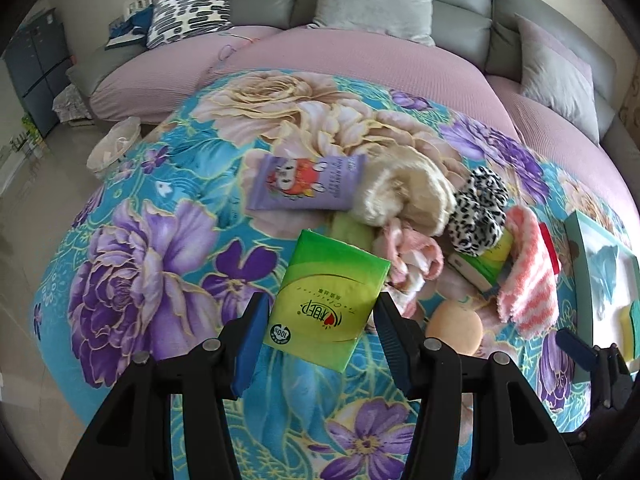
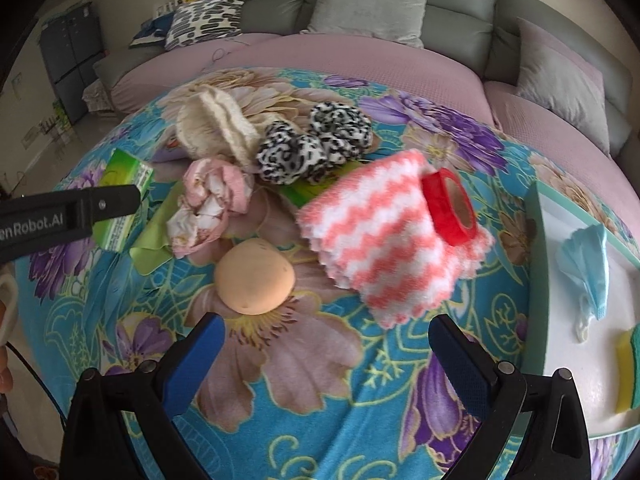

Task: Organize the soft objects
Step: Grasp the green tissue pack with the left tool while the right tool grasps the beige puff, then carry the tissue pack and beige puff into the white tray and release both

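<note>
My left gripper (image 1: 322, 308) is shut on a green tissue pack (image 1: 328, 296), held a little above the floral blanket (image 1: 160, 264); the same pack (image 2: 128, 176) shows at the left of the right wrist view. Beyond it lies a heap: a purple wipes pack (image 1: 304, 180), a cream fuzzy piece (image 1: 400, 196), leopard-print scrunchies (image 2: 316, 148), a crumpled pink cloth (image 2: 212, 204) and a pink-and-white zigzag cloth (image 2: 384, 232) with a red tape roll (image 2: 450, 208) on it. My right gripper (image 2: 326, 328) stands open and empty, just short of a round orange puff (image 2: 254, 280).
A white tray with a teal rim (image 2: 536, 240) sits at the right, holding a blue face mask (image 2: 588, 264) and a yellow-green sponge (image 2: 628, 376). A grey sofa (image 1: 460, 12) with cushions runs behind. A pale basket (image 1: 116, 148) stands on the floor at the left.
</note>
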Demonstrator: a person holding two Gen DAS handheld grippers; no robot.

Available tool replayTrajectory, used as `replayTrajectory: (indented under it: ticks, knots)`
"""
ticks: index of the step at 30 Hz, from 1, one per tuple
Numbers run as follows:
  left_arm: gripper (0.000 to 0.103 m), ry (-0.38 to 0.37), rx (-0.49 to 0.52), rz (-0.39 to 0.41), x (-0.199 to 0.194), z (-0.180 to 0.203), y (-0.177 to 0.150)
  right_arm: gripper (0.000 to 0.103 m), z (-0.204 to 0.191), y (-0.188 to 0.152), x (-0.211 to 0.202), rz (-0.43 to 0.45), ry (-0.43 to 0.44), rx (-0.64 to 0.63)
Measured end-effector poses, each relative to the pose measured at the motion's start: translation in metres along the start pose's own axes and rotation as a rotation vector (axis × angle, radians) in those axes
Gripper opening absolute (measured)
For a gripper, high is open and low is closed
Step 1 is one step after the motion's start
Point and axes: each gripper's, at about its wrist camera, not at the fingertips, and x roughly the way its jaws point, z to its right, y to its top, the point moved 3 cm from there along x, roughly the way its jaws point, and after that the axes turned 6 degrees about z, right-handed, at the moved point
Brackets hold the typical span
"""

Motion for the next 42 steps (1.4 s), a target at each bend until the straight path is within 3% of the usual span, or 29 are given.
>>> replayTrajectory:
  ticks: [7,21,27,42]
  knots:
    - [0.056,0.002,-0.034,0.01,-0.003,-0.014,0.003,0.086,-0.021,0.003,0.011,-0.012,0.057,-0.039]
    - [0.056,-0.001,-0.056,-0.001,0.001,-0.021,0.004,0.073,-0.04,0.012,0.038,-0.036,0.074,-0.044]
    - [0.056,-0.003,-0.057,-0.004,0.003,-0.023,0.004,0.055,-0.041,0.014,0.038,-0.02,0.069,-0.039]
    - [0.056,0.004,-0.049,0.016,-0.003,-0.021,0.007,0.055,-0.039,0.017,0.027,0.011,0.1,-0.023]
